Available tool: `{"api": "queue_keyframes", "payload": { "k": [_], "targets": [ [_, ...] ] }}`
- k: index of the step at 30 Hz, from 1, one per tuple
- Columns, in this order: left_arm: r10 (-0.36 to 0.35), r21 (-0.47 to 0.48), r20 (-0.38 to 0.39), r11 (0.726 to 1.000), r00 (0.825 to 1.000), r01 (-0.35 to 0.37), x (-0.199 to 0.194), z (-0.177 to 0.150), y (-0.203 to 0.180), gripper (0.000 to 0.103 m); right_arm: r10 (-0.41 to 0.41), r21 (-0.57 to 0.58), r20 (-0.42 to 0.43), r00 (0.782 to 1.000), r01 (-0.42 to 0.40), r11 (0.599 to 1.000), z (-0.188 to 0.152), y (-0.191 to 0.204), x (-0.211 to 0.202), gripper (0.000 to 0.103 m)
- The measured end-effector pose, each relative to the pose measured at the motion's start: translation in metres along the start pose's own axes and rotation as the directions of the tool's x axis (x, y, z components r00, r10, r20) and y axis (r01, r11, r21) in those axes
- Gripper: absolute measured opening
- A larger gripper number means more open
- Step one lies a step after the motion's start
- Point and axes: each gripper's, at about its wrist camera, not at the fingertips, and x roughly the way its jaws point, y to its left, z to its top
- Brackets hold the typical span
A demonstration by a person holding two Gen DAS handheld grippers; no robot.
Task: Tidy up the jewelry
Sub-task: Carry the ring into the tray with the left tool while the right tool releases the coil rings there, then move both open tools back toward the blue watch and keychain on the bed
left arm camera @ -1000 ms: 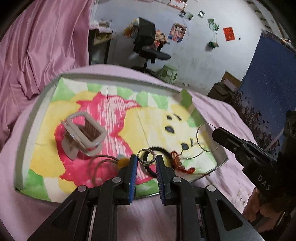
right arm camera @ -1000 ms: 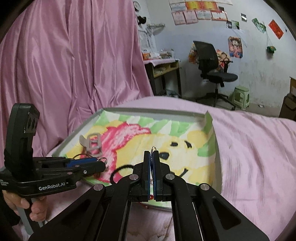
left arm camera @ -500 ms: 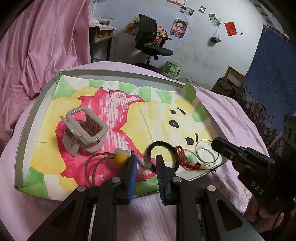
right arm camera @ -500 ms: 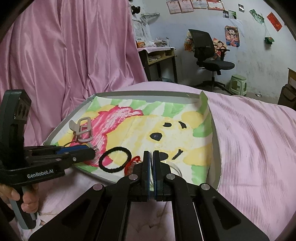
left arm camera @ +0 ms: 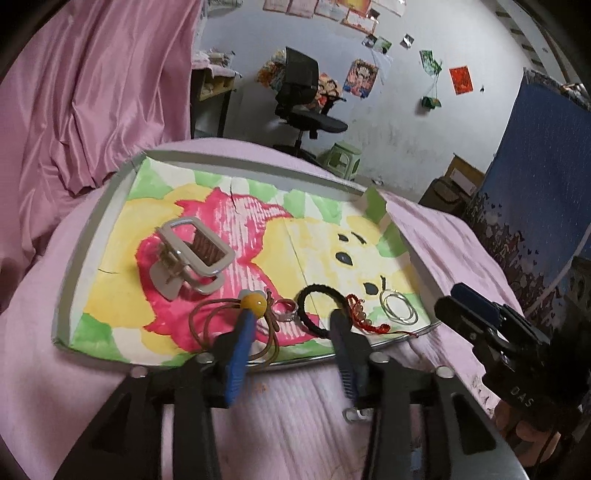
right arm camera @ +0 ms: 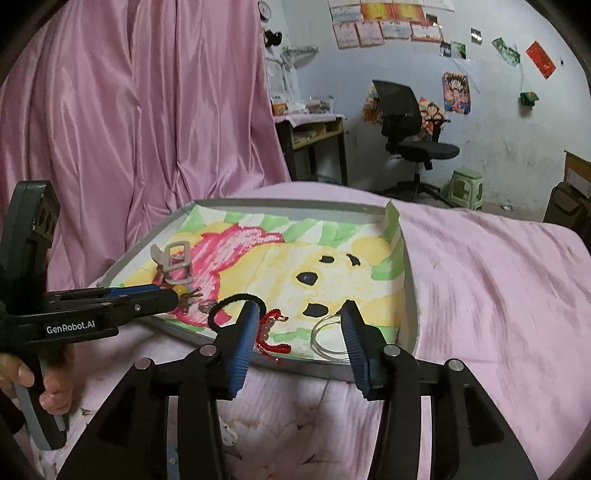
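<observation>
Both your grippers, left gripper [left arm camera: 291,325] and right gripper [right arm camera: 297,325], gape empty; jewelry crowds the tray's [right arm camera: 408,295] near edge; the silver ring [left arm camera: 285,309] could snag the brown cord [left arm camera: 207,325] if you pinch carelessly.

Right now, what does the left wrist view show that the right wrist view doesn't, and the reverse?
Only the left wrist view shows the blue hanging on the right and the brown cord loops clearly.

Only the right wrist view shows the hand holding the left gripper and the wall clock.

Both show the tray, hair claw, yellow bead, black band, red bracelet, wire hoops, office chair, and both grippers open and empty.
</observation>
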Motion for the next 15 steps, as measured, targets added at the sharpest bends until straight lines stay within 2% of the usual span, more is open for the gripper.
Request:
{"api": "queue_keyframes", "payload": {
  "k": [2, 5, 9, 13, 15],
  "targets": [
    [0.005, 0.002, 0.025, 1.000, 1.000, -0.006, -0.007, -0.001, 0.000, 0.055, -0.009, -0.002, 0.024, 1.000, 0.009, 1.000, -0.001, 0.001, -0.009, 0.046],
    [0.003, 0.005, 0.059, 1.000, 0.998, -0.003, -0.018, -0.003, 0.000, 0.057, -0.020, -0.002, 0.068, 0.997, 0.020, 1.000, -0.003, 0.003, -0.023, 0.056],
    [0.012, 0.008, 0.121, 1.000, 0.993, -0.013, -0.034, -0.008, -0.002, 0.073, -0.035, -0.002, 0.125, 0.991, 0.036, 0.999, -0.004, 0.006, -0.042, 0.068],
    [0.023, 0.029, 0.176, 0.999, 0.984, -0.028, -0.050, -0.015, -0.006, 0.082, -0.046, 0.007, 0.180, 0.983, 0.046, 0.999, -0.007, 0.006, -0.060, 0.086],
    [0.039, 0.036, 0.200, 0.998, 0.979, -0.047, -0.058, -0.020, -0.008, 0.094, -0.054, 0.016, 0.199, 0.978, 0.052, 0.999, -0.010, 0.006, -0.069, 0.091]
  ]
}}
